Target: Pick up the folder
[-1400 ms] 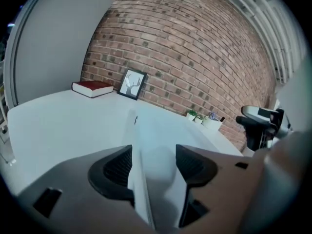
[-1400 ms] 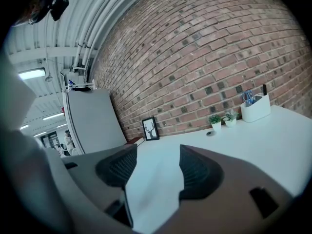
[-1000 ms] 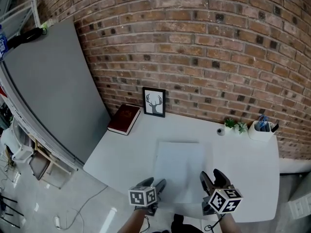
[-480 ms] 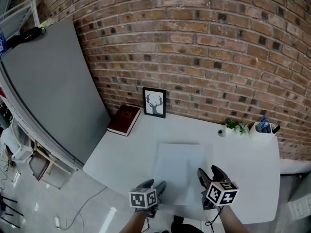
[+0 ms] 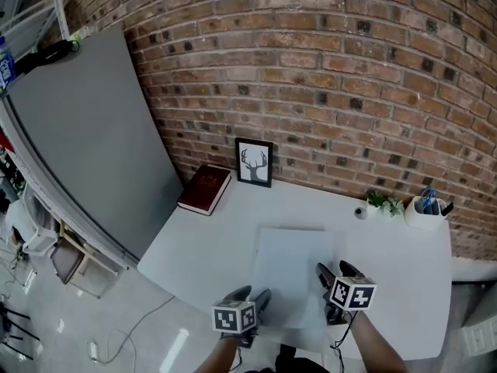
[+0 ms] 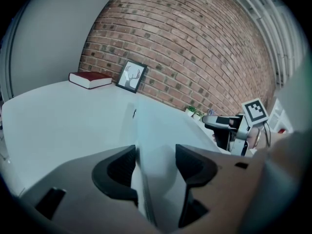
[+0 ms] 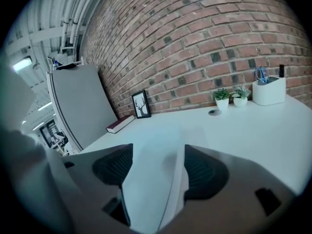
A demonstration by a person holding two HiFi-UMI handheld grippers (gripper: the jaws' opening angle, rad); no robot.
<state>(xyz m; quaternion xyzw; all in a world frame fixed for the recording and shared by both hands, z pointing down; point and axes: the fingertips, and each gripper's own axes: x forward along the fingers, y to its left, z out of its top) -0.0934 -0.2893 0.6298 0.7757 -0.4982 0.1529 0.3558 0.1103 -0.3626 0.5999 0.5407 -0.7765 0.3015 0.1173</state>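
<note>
A pale white folder (image 5: pixel 293 274) lies flat on the white table (image 5: pixel 396 270), near its front edge. My left gripper (image 5: pixel 256 294) sits at the folder's near left corner. In the left gripper view the folder (image 6: pixel 157 126) has its left edge running between the parted jaws of the left gripper (image 6: pixel 156 152), close to the left pad, unpressed. My right gripper (image 5: pixel 332 270) is low at the near right corner. Its jaws are opening, and the folder (image 7: pixel 151 189) fills the wide gap of the right gripper (image 7: pixel 157 152) without either pad pressing it.
A red book (image 5: pixel 204 190) and a framed deer picture (image 5: pixel 255 162) stand at the back left by the brick wall. Small potted plants (image 5: pixel 384 203) and a white pen cup (image 5: pixel 427 208) are at the back right. A grey panel (image 5: pixel 85 130) leans to the left.
My right gripper has come down and forward onto the folder's near right corner. The left gripper has stayed where it was.
</note>
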